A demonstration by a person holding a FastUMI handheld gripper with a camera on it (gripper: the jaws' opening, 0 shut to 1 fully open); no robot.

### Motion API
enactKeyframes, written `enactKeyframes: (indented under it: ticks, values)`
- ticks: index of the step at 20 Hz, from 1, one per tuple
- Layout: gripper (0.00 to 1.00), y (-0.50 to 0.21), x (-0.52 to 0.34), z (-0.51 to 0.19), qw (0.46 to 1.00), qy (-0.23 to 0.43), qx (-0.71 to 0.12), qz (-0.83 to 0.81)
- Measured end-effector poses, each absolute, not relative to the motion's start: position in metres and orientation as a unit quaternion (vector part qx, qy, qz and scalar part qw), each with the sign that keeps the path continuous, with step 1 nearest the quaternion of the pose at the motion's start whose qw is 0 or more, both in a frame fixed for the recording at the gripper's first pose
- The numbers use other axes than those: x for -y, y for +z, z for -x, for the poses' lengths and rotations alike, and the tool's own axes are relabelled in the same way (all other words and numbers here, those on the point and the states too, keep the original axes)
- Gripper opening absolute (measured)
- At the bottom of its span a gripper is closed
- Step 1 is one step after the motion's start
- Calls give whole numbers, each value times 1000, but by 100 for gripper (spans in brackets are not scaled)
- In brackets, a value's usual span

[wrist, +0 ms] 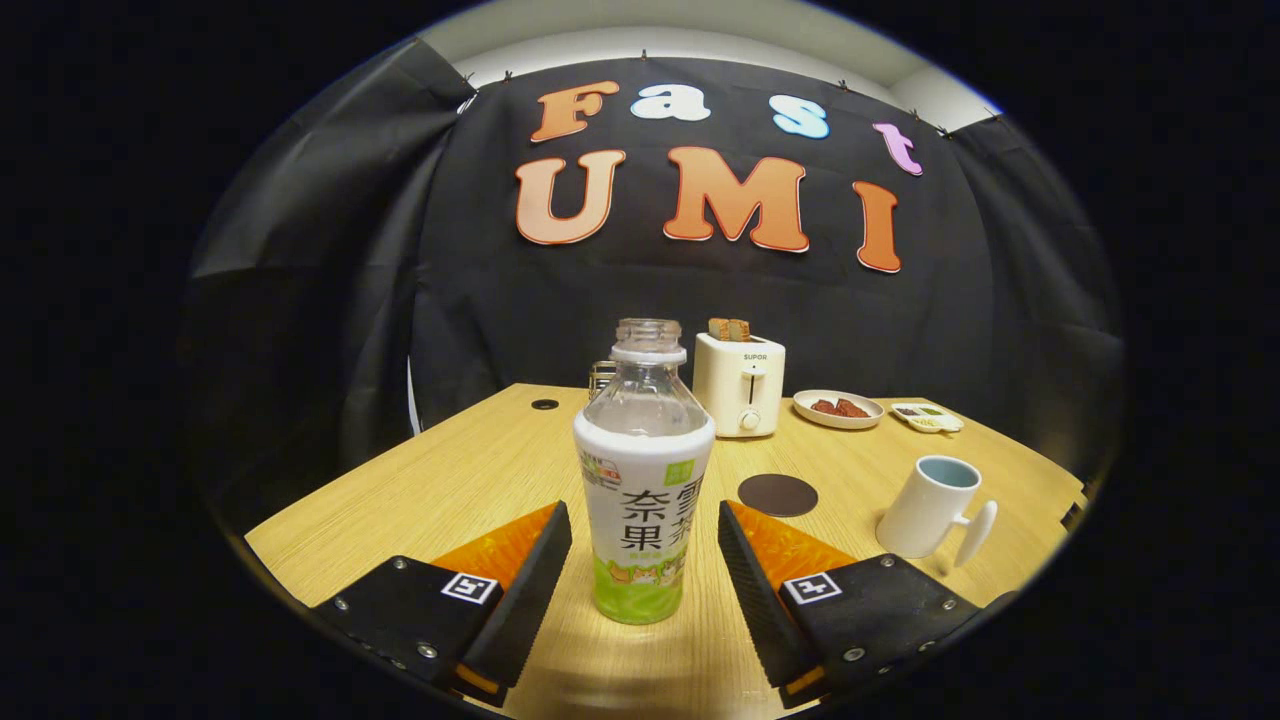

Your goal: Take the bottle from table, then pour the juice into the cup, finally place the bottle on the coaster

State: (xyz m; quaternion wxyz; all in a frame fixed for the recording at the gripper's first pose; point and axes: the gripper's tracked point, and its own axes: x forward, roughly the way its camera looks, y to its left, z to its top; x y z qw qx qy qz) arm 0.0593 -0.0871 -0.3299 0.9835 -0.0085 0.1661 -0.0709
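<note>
You're framing the bottle [645, 480] with the gripper [645, 560], jaws spread either side, not touching, lining up low on the label for a steady grab.

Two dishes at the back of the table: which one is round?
The white plate with reddish-brown food, right of the toaster. The small tray further right is oblong. The gripper jaws stand open around the bottle.

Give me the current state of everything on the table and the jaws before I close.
bottle: upright, uncapped, between the open jaws, not gripped
gripper: open, one finger on each side of the bottle
cup: upright, handle toward the gripper
coaster: bare, flat
toaster: bread up in the slots
plate: holding food
</note>
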Motion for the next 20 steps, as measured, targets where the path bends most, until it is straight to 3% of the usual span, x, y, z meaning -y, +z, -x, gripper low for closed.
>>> enactKeyframes:
  ticks: [3,7,10,20]
  values:
    - [86,-333,87,-68,985,-73,-157,-9]
    - [66,-334,85,-76,987,-62,-146,-24]
    - [61,-335,84,-76,987,-53,-147,-21]
    - [58,-334,86,-83,978,-33,-174,-110]
